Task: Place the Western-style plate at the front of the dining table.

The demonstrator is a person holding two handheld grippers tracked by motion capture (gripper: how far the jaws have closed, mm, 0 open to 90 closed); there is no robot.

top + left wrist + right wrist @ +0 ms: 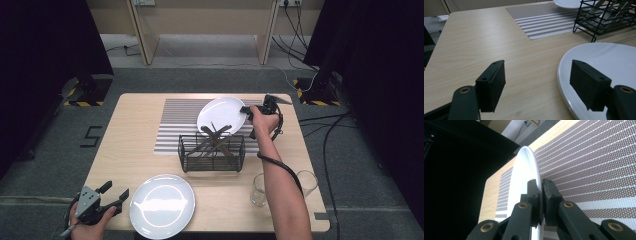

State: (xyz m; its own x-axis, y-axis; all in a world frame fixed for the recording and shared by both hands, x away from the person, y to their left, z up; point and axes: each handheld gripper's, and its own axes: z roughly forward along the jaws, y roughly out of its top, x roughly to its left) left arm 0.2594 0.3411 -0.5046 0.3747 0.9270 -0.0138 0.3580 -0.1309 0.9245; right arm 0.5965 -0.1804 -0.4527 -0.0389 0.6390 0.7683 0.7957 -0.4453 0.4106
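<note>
A white plate [220, 113] is lifted and tilted over the striped placemat [175, 125], just behind a black wire rack [212, 152]. My right gripper [247, 110] is shut on its right rim; in the right gripper view the pads [549, 195] clamp the plate's [527, 170] thin edge. A second white plate [162, 205] lies flat at the table's near edge. My left gripper [116, 192] rests open just left of it, jaws wide, with bare table between them and the plate's rim [599, 57] by the right jaw.
The rack [604, 17] holds several dark utensils [216, 137] leaning crosswise. Two clear glasses [259, 190] [307, 182] stand at the front right beside my right forearm. Bare wooden table [130, 140] lies to the left of the placemat [544, 20].
</note>
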